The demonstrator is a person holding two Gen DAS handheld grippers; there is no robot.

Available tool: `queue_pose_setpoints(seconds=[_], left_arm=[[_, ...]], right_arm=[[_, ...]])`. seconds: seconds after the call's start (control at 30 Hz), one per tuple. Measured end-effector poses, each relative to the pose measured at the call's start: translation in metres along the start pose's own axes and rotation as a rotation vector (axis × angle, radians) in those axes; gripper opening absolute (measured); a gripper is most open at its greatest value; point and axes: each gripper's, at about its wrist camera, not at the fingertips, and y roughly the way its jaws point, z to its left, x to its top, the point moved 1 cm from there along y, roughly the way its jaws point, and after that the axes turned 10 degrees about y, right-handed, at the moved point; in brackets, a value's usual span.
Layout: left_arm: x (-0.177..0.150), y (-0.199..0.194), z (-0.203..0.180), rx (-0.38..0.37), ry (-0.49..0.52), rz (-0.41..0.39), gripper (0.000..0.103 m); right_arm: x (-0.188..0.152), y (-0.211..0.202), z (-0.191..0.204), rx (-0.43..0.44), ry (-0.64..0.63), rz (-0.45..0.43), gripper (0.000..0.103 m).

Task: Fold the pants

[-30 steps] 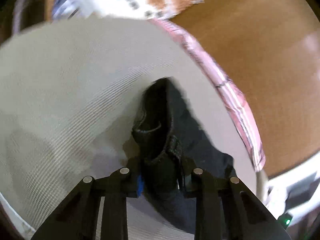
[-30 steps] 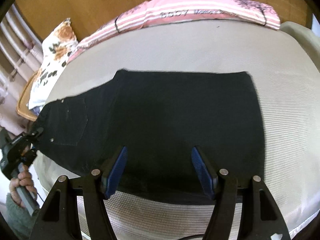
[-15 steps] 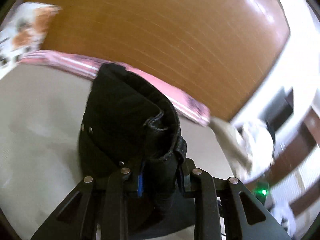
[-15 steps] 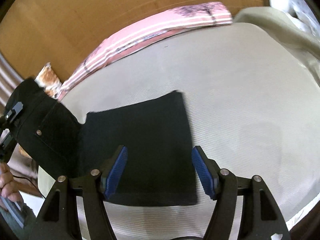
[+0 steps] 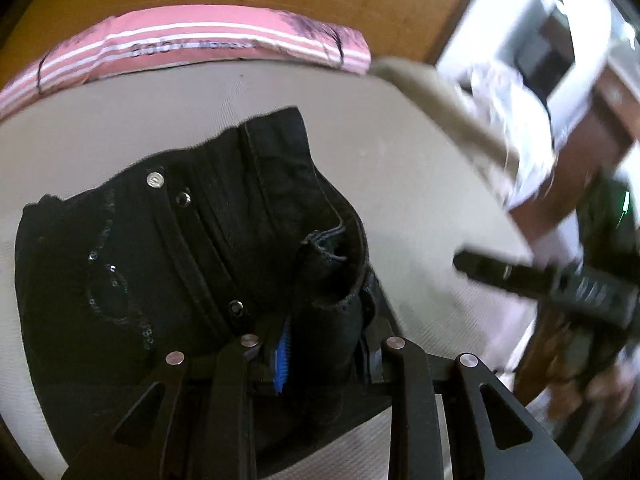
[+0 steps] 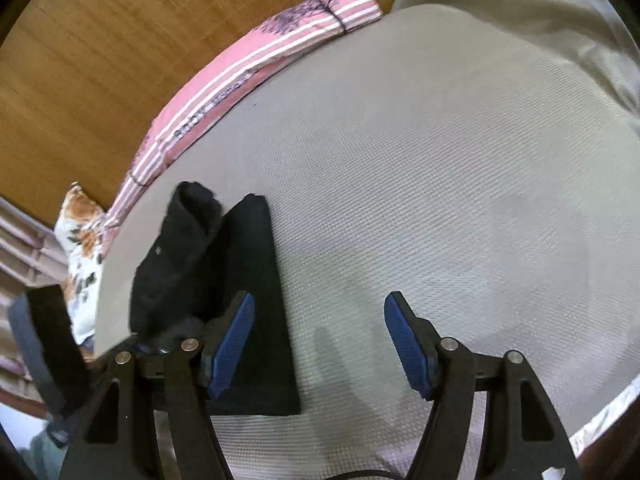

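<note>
Black pants [image 5: 168, 264] lie on the grey bed sheet [image 5: 420, 184]. My left gripper [image 5: 324, 352] is shut on their waistband and holds the waist end up, folded over toward the right. In the right wrist view the pants [image 6: 256, 300] show as a flat folded rectangle with the lifted waist end [image 6: 180, 256] standing above it at the left. My right gripper [image 6: 320, 344] is open and empty, low over the sheet just right of the pants' edge. It also shows in the left wrist view [image 5: 560, 284], blurred.
A pink striped pillow [image 5: 200, 48] lies along the wooden headboard [image 6: 100, 60]. A floral pillow [image 6: 80, 232] lies at the far left. A beige blanket [image 6: 520, 12] is bunched at the bed's far right. The bed's front edge [image 6: 600, 420] is close.
My left gripper has lifted the waist end and carried it rightward over the legs, halving the pants' visible length. My right gripper has shifted right, off the fabric, staying open.
</note>
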Motion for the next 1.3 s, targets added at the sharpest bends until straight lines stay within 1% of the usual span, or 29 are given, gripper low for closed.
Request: queue_pose_setpoints(seconds=[0.03,0.07,0.1,0.17,0.2,0.23,0.3,0.37,0.43,0.47,0.5,0.57,0.6,0.67,0.77,0.97,1.0,1.03,1.07,1.1,1.13,1.2,1.3], left_arm=[[0.000,-0.002,-0.007,0.005,0.026,0.001,0.032],[0.000,-0.005,-0.012,-0.001,0.042,0.003,0.034],[-0.001,-0.013,-0.016,-0.017,0.059,0.006,0.040],[-0.003,-0.027,-0.023,-0.031,0.097,0.002,0.045],[-0.005,-0.038,-0.024,-0.061,0.116,-0.012,0.045],[-0.009,-0.047,-0.023,-0.075,0.118,-0.025,0.045],[-0.016,-0.063,-0.015,-0.077,0.103,-0.052,0.048],[-0.021,-0.073,-0.002,-0.042,0.074,-0.066,0.051],[-0.029,-0.078,0.016,0.014,0.028,-0.067,0.051],[-0.034,-0.080,0.029,0.037,-0.014,-0.060,0.051],[-0.039,-0.082,0.036,0.048,-0.039,-0.057,0.051],[-0.046,-0.080,0.054,0.092,-0.103,-0.046,0.051],[-0.052,-0.079,0.064,0.107,-0.134,-0.039,0.051],[-0.064,-0.076,0.076,0.118,-0.161,-0.016,0.051],[-0.076,-0.064,0.086,0.118,-0.184,0.027,0.051],[-0.083,-0.056,0.086,0.126,-0.167,0.026,0.052],[-0.083,-0.054,0.085,0.128,-0.165,0.024,0.052],[-0.083,-0.054,0.085,0.130,-0.161,0.023,0.052],[-0.083,-0.055,0.085,0.133,-0.158,0.022,0.053],[-0.083,-0.055,0.085,0.134,-0.157,0.024,0.053],[-0.083,-0.057,0.086,0.133,-0.159,0.024,0.053],[-0.080,-0.061,0.087,0.136,-0.169,0.011,0.053],[-0.073,-0.074,0.085,0.144,-0.156,-0.036,0.053]], right_arm=[[0.000,0.003,0.001,0.031,0.005,0.017,0.065],[0.001,0.008,0.003,0.085,0.014,0.048,0.066],[0.002,0.013,0.004,0.129,0.020,0.080,0.066],[0.003,0.026,0.009,0.229,0.037,0.161,0.067],[0.003,0.031,0.011,0.265,0.039,0.185,0.067],[0.002,0.037,0.014,0.295,0.034,0.205,0.067],[0.002,0.047,0.020,0.315,0.019,0.232,0.067],[0.003,0.059,0.026,0.349,0.012,0.259,0.066],[0.005,0.068,0.031,0.341,0.002,0.267,0.064],[0.007,0.072,0.033,0.347,-0.005,0.269,0.061],[0.008,0.074,0.035,0.354,-0.014,0.274,0.059],[0.011,0.080,0.040,0.341,-0.036,0.276,0.054],[0.013,0.084,0.044,0.339,-0.047,0.277,0.054],[0.019,0.092,0.051,0.331,-0.073,0.281,0.054],[0.029,0.104,0.055,0.321,-0.090,0.268,0.051],[0.040,0.120,0.065,0.364,-0.082,0.268,0.051],[0.041,0.121,0.066,0.369,-0.077,0.273,0.048],[0.041,0.120,0.066,0.376,-0.071,0.279,0.034],[0.040,0.120,0.065,0.391,-0.059,0.291,0.024],[0.039,0.119,0.065,0.395,-0.041,0.292,0.022],[0.038,0.115,0.065,0.388,-0.028,0.281,0.015],[0.036,0.103,0.066,0.395,-0.011,0.259,0.012],[0.033,0.075,0.070,0.400,-0.014,0.220,0.011]])
